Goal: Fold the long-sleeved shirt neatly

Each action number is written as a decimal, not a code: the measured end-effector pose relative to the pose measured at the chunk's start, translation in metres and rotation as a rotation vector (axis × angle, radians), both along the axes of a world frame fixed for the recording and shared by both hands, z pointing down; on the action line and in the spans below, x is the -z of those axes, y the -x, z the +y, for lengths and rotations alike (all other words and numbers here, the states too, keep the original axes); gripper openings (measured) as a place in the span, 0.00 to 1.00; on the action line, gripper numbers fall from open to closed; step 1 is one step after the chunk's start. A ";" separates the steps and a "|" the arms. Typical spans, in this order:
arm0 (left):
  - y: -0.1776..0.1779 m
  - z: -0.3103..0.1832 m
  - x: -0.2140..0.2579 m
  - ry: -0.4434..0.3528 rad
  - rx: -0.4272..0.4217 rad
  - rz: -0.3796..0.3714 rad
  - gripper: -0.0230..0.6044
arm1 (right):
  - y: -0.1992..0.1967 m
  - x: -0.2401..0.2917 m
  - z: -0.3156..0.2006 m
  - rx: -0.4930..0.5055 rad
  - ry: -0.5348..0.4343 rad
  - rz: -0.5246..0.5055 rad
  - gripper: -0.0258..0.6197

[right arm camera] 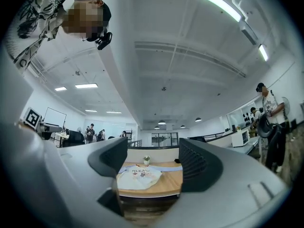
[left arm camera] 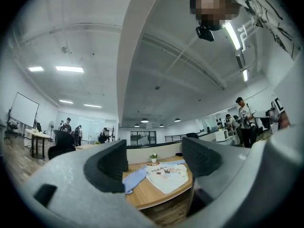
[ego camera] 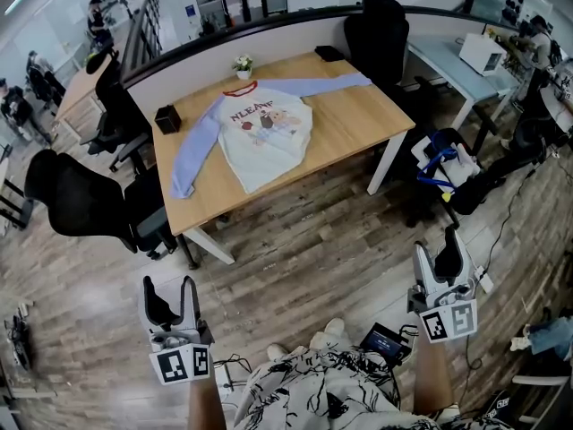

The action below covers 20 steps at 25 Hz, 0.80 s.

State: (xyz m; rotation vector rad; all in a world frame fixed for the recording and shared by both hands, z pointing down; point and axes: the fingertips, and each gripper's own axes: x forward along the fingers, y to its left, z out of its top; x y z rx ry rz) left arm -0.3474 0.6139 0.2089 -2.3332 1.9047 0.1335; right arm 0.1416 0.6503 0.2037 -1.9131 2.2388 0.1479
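A long-sleeved shirt [ego camera: 266,131] lies spread flat on the wooden table [ego camera: 358,124]; its body is cream with a cartoon print and its sleeves are pale blue. One sleeve runs toward the table's left front edge, the other toward the far right corner. Both gripper views show the shirt [left arm camera: 166,175] [right arm camera: 139,177] far off between the jaws. My left gripper [ego camera: 172,296] and right gripper [ego camera: 439,260] hang well short of the table, over the wood floor. Each stands open with nothing between its fingers.
A small potted plant [ego camera: 243,65] and a black box [ego camera: 167,118] stand at the table's back. Black office chairs [ego camera: 81,200] crowd its left side, another chair [ego camera: 376,34] is at the back right, and bags [ego camera: 443,164] lie on the floor to the right.
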 end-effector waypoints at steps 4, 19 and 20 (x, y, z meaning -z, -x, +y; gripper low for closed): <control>-0.001 -0.003 0.000 -0.010 0.022 0.004 0.82 | -0.005 -0.007 -0.006 0.010 0.020 -0.026 0.73; -0.081 -0.032 -0.005 0.007 0.075 -0.007 0.87 | -0.045 -0.020 -0.058 0.130 0.029 -0.068 0.75; -0.083 -0.035 -0.007 0.013 0.076 -0.002 0.87 | -0.048 -0.023 -0.063 0.131 0.033 -0.076 0.75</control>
